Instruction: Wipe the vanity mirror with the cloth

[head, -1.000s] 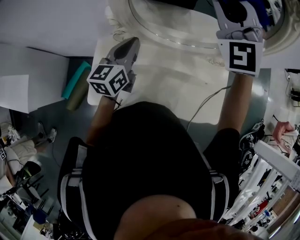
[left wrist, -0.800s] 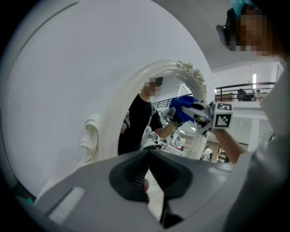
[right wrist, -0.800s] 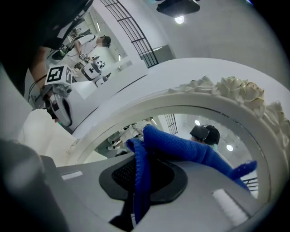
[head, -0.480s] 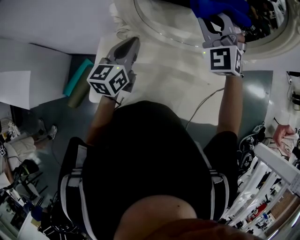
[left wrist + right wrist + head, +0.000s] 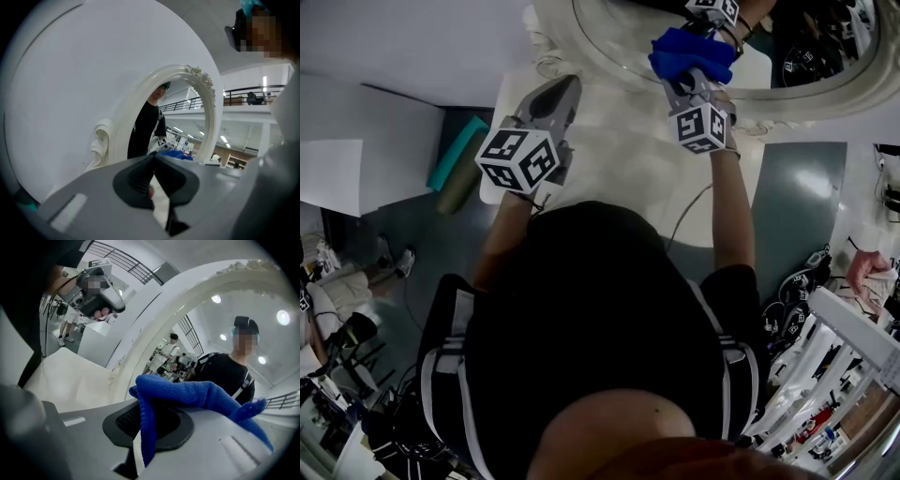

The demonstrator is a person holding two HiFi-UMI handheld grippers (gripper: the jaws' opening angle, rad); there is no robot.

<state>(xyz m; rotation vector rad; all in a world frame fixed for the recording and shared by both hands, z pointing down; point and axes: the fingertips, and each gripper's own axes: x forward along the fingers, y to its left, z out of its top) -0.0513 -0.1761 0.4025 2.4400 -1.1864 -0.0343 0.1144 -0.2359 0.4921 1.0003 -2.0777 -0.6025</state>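
A round vanity mirror with an ornate cream frame (image 5: 609,67) stands at the back of a white table (image 5: 628,178). My right gripper (image 5: 684,80) is shut on a blue cloth (image 5: 692,54) and holds it against the lower edge of the mirror glass. In the right gripper view the blue cloth (image 5: 197,397) drapes out of the closed jaws in front of the mirror frame (image 5: 154,329). My left gripper (image 5: 555,103) hovers over the table's left part, shut with nothing in it, and points at the mirror frame (image 5: 140,108) in the left gripper view.
A grey cable (image 5: 694,220) runs across the table toward its near edge. A teal roll (image 5: 455,157) lies on the floor left of the table. Clutter and racks (image 5: 834,356) fill the floor at the right.
My right gripper has moved left and farther in along the mirror's lower edge, bringing the blue cloth into view on the glass. The left gripper has stayed put.
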